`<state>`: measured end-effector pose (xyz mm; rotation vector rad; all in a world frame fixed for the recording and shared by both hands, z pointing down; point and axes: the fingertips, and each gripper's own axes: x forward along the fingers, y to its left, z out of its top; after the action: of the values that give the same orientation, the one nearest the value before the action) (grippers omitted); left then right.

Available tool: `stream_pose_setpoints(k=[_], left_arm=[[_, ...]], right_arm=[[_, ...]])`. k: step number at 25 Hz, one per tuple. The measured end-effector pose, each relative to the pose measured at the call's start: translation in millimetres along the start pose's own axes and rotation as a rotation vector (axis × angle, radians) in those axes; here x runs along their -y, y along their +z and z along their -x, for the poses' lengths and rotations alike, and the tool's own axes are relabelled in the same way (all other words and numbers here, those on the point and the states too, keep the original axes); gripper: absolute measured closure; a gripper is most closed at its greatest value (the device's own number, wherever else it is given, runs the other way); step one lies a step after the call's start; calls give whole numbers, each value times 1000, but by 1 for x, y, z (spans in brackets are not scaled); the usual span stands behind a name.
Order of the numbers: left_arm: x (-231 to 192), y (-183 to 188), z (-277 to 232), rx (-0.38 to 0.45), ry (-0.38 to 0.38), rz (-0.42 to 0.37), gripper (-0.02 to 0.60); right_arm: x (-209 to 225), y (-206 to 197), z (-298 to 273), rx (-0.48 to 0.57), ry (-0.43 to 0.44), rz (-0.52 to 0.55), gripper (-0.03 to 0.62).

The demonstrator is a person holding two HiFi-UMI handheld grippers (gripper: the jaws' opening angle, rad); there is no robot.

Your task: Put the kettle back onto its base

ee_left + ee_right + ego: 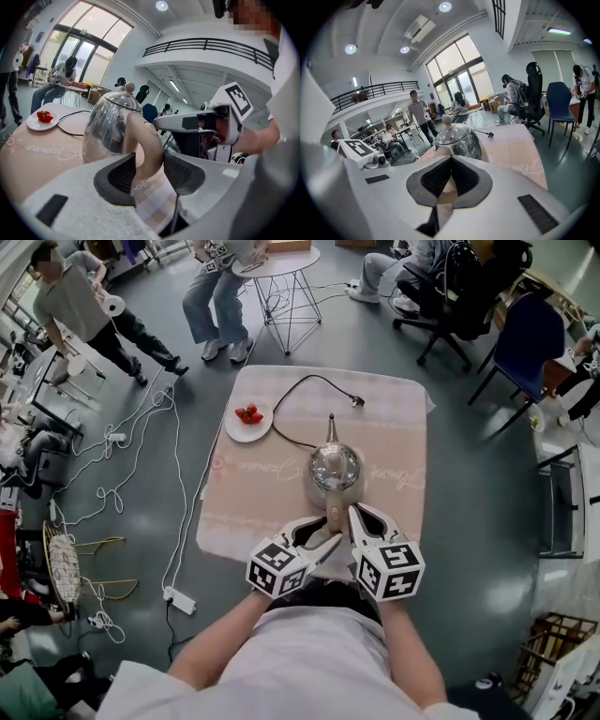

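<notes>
The kettle (335, 468) is a polished steel globe with a beige knob on its lid. It stands upright mid pink tablecloth (394, 427), thin spout away from me, beige handle (145, 136) toward me. My forearms reach forward side by side, tilted down: my left gripper (149, 157) stands spread around the handle, while my right gripper (450, 164) pinches it.
</notes>
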<state>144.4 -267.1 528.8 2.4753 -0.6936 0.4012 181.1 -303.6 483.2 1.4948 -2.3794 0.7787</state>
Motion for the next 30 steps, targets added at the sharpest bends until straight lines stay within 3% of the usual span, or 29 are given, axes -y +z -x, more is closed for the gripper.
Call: stream_pose_setpoints(k=[7, 16, 22, 30], left_arm=[[-4, 9, 37, 48, -13, -10, 404], [-3, 29, 86, 132, 23, -71, 503], [-2, 24, 115, 137, 42, -74, 569], [7, 19, 134, 139, 6, -82, 575]], right_arm=[[-28, 0, 8, 22, -51, 11, 589], [-77, -9, 21, 36, -75, 42, 589], [-113, -19, 26, 44, -78, 78, 591], [-139, -27, 38, 57, -108, 88, 590]])
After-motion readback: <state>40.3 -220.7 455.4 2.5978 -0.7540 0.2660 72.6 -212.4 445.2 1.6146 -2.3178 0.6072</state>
